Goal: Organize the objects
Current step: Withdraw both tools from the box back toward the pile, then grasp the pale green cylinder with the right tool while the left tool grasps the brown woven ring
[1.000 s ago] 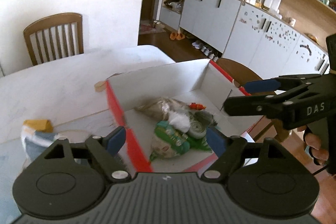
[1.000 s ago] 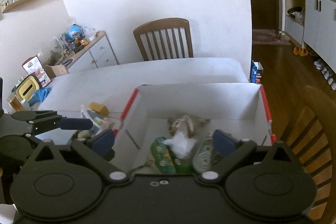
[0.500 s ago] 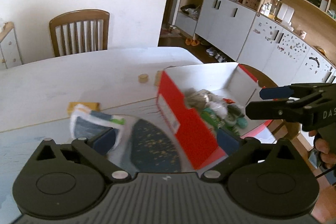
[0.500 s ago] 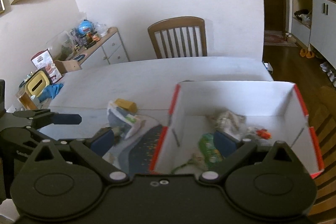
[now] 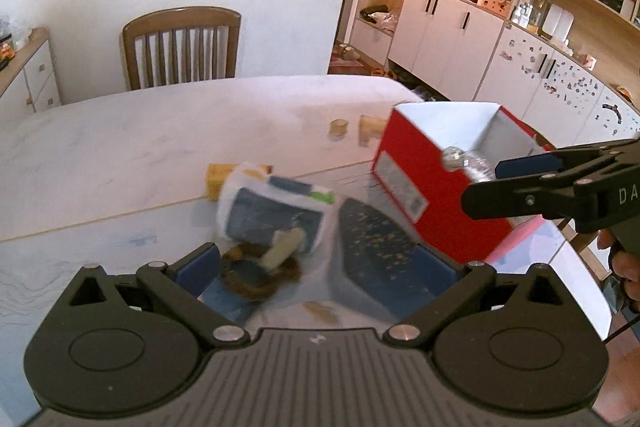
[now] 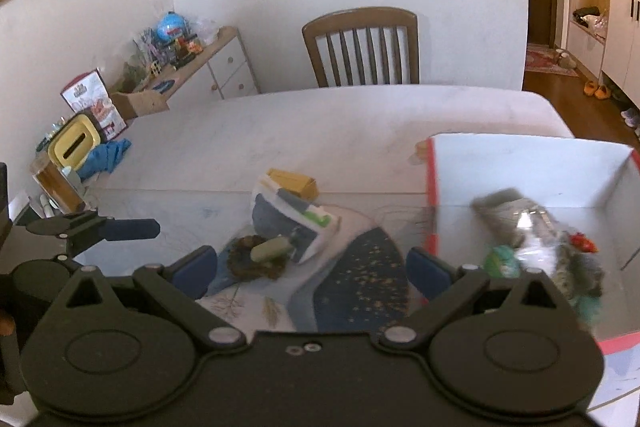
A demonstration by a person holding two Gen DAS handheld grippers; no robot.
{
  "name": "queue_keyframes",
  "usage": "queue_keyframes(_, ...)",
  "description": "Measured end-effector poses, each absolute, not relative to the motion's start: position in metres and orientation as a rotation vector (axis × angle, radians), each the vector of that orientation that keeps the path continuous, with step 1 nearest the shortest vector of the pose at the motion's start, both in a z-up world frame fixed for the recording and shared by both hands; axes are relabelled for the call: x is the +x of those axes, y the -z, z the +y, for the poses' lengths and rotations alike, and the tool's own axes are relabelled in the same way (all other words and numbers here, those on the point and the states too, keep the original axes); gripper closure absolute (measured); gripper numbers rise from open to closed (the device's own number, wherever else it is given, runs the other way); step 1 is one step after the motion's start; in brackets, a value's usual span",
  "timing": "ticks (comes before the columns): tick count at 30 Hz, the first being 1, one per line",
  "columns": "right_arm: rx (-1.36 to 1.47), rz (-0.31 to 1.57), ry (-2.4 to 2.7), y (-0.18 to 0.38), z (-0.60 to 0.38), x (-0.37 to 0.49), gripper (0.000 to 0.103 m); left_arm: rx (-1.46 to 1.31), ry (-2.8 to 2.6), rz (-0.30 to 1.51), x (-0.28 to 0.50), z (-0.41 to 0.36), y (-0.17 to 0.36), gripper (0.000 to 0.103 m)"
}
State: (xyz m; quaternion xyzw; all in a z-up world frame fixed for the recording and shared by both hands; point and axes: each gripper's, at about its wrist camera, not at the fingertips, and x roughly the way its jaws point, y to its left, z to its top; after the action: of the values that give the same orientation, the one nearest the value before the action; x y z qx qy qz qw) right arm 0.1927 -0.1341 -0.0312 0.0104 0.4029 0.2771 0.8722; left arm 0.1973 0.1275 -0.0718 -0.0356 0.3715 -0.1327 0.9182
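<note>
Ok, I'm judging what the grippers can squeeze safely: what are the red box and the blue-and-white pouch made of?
The box looks like cardboard: flat stiff panels, matte red outside with a printed label, plain white inside, and thin straight edges at the open top. The pouch looks like soft plastic film or coated paper, with a printed, slightly glossy, rumpled surface; blur leaves that open.

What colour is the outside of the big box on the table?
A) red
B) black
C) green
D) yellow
A: in the left wrist view the box shows a red outer wall with a white label, and its inside is white.
</note>
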Motion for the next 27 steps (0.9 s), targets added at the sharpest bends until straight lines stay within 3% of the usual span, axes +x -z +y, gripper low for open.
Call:
queue_keyframes(12, 0.017, 0.922, -0.498, 0.068, -0.081, 0.212, 0.004, -0.051, 0.239, 0.786, 0.208, 0.171, 0.125, 0.000)
queue_keyframes(21, 0.011, 0.975, -0.500, 0.091, -0.054, 0.225, 0.014, -0.030, 0.253, 0.771, 0.222, 0.174, 0.152, 0.000)
queue_keyframes(27, 0.016, 1.015, -0.484, 0.103, -0.041, 0.236, 0.026, -0.073, 0.255, 0.768, 0.235, 0.176, 0.158, 0.000)
